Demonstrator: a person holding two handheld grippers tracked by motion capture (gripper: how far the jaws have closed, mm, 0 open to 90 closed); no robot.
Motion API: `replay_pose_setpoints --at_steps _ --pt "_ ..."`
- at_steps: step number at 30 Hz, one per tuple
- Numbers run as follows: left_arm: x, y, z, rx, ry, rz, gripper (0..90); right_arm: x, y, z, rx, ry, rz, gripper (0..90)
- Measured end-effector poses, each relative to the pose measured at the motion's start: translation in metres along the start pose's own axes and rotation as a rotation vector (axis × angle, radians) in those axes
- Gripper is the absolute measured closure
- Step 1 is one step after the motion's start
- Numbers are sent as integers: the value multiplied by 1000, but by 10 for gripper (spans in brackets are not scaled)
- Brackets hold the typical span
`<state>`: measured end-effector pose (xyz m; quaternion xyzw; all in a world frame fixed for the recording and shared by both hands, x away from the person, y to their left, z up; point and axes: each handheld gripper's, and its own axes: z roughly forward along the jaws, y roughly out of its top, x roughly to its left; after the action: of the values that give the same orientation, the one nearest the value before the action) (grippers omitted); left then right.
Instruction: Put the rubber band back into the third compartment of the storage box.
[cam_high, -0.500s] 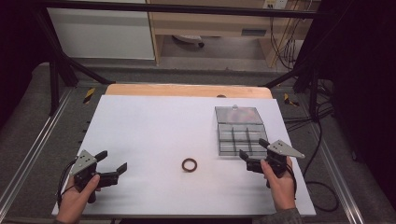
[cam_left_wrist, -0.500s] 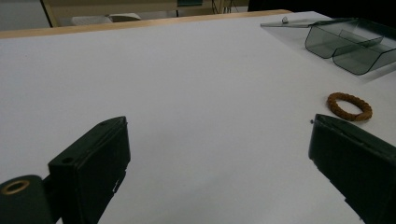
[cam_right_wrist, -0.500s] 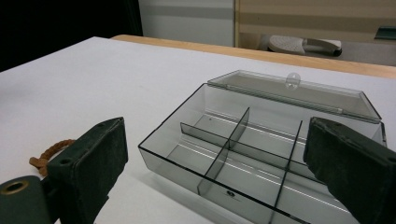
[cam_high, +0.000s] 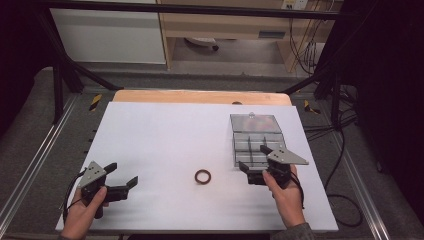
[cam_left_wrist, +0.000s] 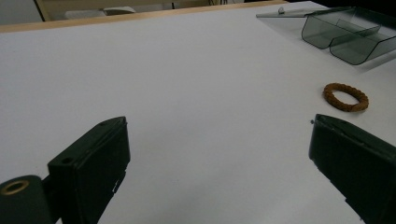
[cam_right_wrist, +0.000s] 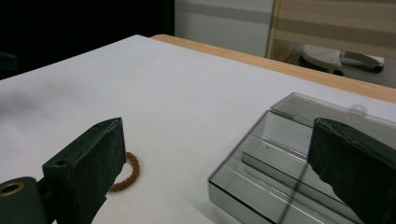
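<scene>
The ring (cam_high: 202, 176) lies flat between my 2 tongs, nearer my right gripper (cam_high: 254, 165); both gape wide, empty.

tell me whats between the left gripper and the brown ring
Nothing: in the high view, bare white table runs from the left gripper to the brown ring.

A small brown braided ring (cam_high: 202, 176) lies flat on the white worktop (cam_high: 165, 135), near its front edge. Just to its right sits a clear plastic compartment box (cam_high: 255, 145), lid open and laid flat behind it.
</scene>
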<state>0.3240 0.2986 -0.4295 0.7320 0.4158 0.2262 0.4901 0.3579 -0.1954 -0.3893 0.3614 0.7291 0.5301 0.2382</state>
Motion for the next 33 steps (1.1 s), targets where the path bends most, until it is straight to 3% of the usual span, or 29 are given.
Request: replay_pose_setpoints --at_steps 2,6,11,17,18,22,26,29,32,33 --pt "-1 1 3 2 -13 -4 50 10 4 15 14 28 -13 53" --pt "-1 0 6 18 -2 -10 52 27 9 32 11 74 -13 68" --pt "-3 1 6 18 -3 -8 52 52 14 52 42 102 -23 63" --pt "-4 0 8 32 3 13 52 68 15 62 113 107 -60 53" --pt "-3 1 7 33 3 17 52 71 14 62 149 97 -67 59" --pt "-3 1 7 26 2 18 52 75 10 65 179 103 -58 75" --pt "-4 1 9 36 0 28 52 83 3 79 237 119 -56 213" --pt "-4 0 7 36 -1 29 52 88 -4 87 275 165 -71 339" --pt "-2 0 6 34 0 28 52 93 -10 91 307 181 -91 391" --pt "-2 0 6 31 3 25 52 97 -15 95 327 205 -92 442"
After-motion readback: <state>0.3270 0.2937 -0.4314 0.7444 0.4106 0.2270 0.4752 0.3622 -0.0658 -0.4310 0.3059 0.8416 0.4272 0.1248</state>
